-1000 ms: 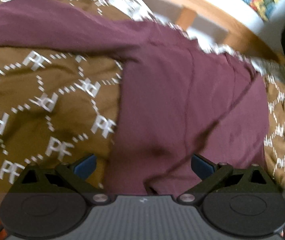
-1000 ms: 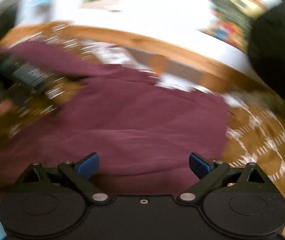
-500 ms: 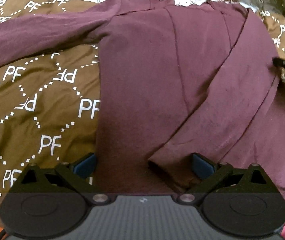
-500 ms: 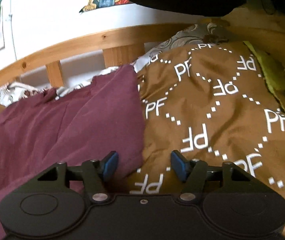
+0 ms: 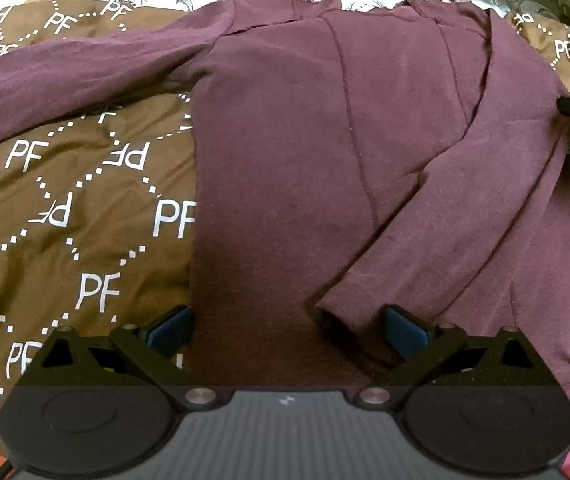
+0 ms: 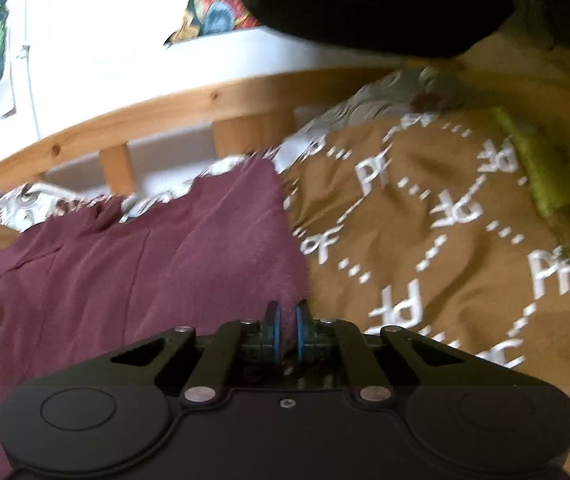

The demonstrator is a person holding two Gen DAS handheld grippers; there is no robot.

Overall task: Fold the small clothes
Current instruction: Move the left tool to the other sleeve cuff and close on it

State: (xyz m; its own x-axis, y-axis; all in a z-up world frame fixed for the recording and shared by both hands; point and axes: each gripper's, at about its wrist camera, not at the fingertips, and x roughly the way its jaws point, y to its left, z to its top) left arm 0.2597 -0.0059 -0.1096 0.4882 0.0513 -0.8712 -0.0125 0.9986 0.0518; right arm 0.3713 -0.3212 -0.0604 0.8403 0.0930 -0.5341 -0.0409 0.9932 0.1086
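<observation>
A maroon long-sleeved top (image 5: 297, 152) lies spread flat on a brown bedcover (image 5: 65, 200) printed with white "PF" letters, its neckline toward the wooden bed frame (image 6: 157, 116). One sleeve extends out to the left; the other is folded diagonally across the body, its cuff lying near the hem.

The left gripper (image 5: 285, 330) hovers over the hem, fingers spread wide, with the cuff between them and not pinched.

The right gripper (image 6: 287, 330) sits at the garment's right side edge; its fingers have just been closing and are now pressed together on the maroon fabric.
</observation>
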